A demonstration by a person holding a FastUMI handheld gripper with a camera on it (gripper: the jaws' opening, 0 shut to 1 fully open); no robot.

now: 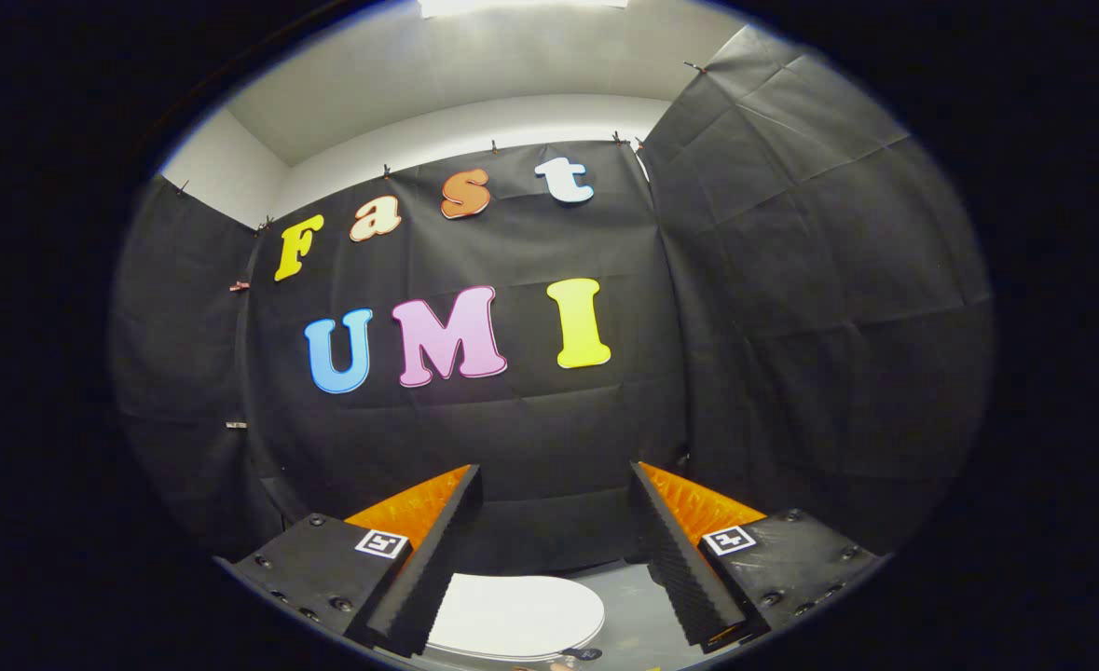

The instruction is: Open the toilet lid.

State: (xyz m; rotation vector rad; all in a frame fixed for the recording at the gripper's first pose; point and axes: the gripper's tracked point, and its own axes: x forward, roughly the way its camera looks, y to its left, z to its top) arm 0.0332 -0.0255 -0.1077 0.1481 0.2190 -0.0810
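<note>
Tongs [554,522] held wide apart, gripping nothing; each finger has a black ribbed pad [437,550] on its inner face, an orange body behind it and a square black-and-white marker [380,543] on its mount. White toilet lid [512,615] lies closed and flat, low between the fingers and nearer the left one, beneath the level of the fingertips and not touched by either. Grey floor [628,606] shows beside the lid, toward the right finger. Black cloth booth wall [530,438] stands beyond the fingers, with a white ceiling [474,65] above it.
</note>
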